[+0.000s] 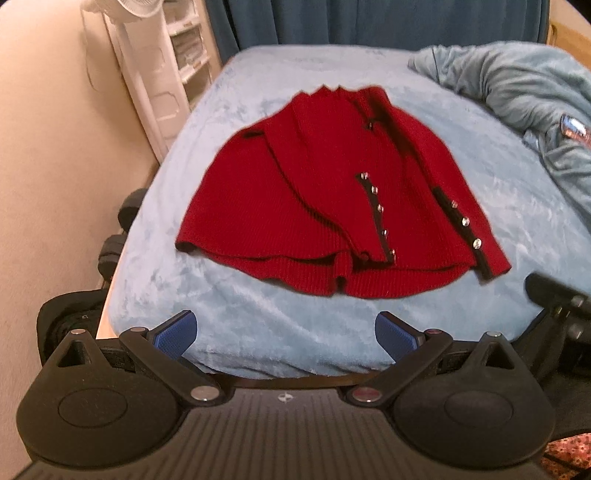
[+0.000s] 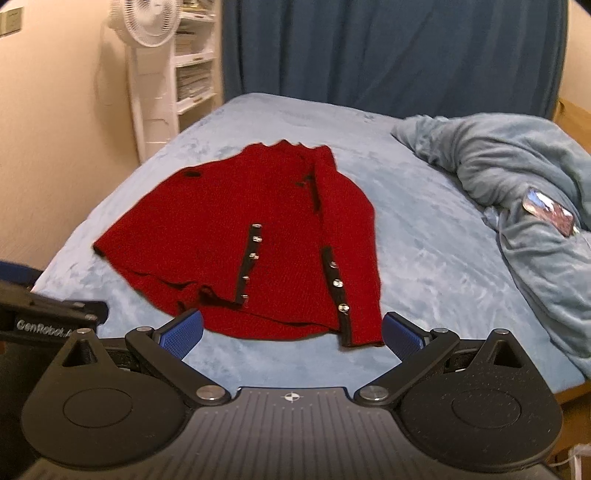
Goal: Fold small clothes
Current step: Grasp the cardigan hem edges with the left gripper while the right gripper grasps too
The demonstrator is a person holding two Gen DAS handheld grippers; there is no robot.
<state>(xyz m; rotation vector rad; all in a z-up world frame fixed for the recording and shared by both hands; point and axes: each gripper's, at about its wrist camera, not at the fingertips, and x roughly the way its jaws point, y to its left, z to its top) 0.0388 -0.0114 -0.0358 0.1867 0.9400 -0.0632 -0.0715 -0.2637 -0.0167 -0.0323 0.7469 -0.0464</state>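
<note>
I hold my left hand-held gripper (image 1: 286, 334) and my right hand-held gripper (image 2: 291, 332) with the jaws wide apart and empty, both just before the near edge of the bed (image 1: 258, 332). The red cardigan (image 1: 325, 199) lies flat on the blue bed cover, with both sleeves already laid over the body, I think. For a good fold, I should take the near hem at its two corners together, lift low, and carry it evenly toward the collar. I count one cardigan, one crumpled blanket (image 2: 517, 177) and one white fan (image 2: 147, 22).
</note>
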